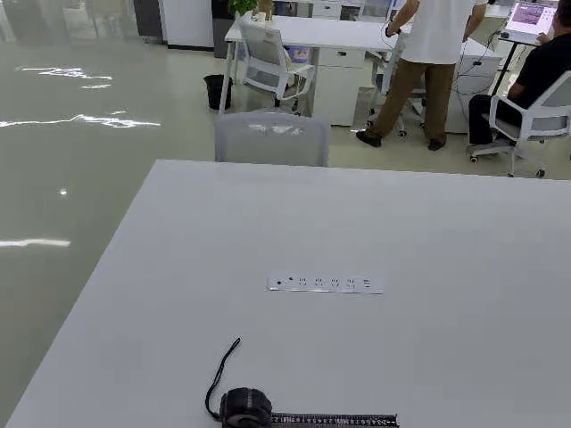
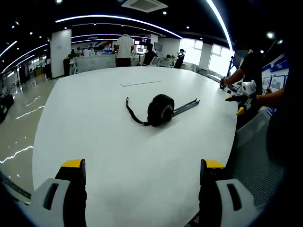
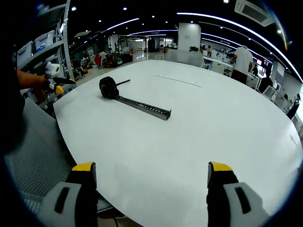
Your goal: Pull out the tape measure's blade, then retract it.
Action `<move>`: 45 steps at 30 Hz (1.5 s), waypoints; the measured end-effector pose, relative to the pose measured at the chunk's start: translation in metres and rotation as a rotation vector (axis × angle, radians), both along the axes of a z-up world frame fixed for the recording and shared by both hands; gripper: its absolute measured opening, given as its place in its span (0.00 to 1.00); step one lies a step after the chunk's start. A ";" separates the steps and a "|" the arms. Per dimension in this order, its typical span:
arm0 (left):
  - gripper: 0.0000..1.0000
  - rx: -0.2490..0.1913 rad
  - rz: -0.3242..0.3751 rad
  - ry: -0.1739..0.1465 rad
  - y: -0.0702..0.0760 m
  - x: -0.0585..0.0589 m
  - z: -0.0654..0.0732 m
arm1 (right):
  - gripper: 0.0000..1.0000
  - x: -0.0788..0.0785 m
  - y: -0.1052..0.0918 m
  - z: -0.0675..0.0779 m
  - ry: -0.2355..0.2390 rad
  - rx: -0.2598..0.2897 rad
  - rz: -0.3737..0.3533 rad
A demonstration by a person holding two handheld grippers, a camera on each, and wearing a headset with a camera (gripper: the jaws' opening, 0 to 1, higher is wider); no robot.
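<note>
Both left gripper (image 2: 143,165) and right gripper (image 3: 151,166) fingers (image 2: 75,185) apart, empty | tape measure (image 2: 161,109) blade (image 3: 142,108) out on table (image 1: 410,223)

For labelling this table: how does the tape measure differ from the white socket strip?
Colour: the tape measure is black, the socket strip white like the table.
Shape: the tape measure has a round raised case with its blade pulled out; the socket strip is a flat narrow rectangle.
Place: the tape measure lies at the near edge, the socket strip farther in.
Both rest on the table, untouched.
</note>
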State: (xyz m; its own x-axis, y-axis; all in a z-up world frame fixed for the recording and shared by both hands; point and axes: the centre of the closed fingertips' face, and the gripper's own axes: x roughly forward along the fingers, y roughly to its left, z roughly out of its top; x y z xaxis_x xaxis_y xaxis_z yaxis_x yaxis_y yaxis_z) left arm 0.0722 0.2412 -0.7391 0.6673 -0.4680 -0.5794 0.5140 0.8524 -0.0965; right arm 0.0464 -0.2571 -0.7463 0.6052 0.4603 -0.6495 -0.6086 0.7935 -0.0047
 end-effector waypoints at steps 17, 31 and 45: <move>0.99 -0.007 0.017 -0.015 0.007 -0.006 0.007 | 1.00 -0.018 -0.018 0.010 -0.001 0.030 -0.104; 0.99 -0.006 0.013 -0.013 0.008 -0.007 0.007 | 1.00 -0.019 -0.019 0.011 0.002 0.035 -0.117; 0.99 0.007 0.005 -0.019 0.009 -0.001 0.005 | 1.00 -0.017 -0.019 0.009 0.012 0.032 -0.116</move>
State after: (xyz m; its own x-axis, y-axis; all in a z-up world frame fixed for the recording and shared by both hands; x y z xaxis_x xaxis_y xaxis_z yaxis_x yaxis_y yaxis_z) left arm 0.0713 0.2501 -0.7344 0.6802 -0.4608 -0.5701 0.5117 0.8554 -0.0809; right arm 0.0290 -0.2757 -0.7369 0.6479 0.4083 -0.6431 -0.5123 0.8583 0.0288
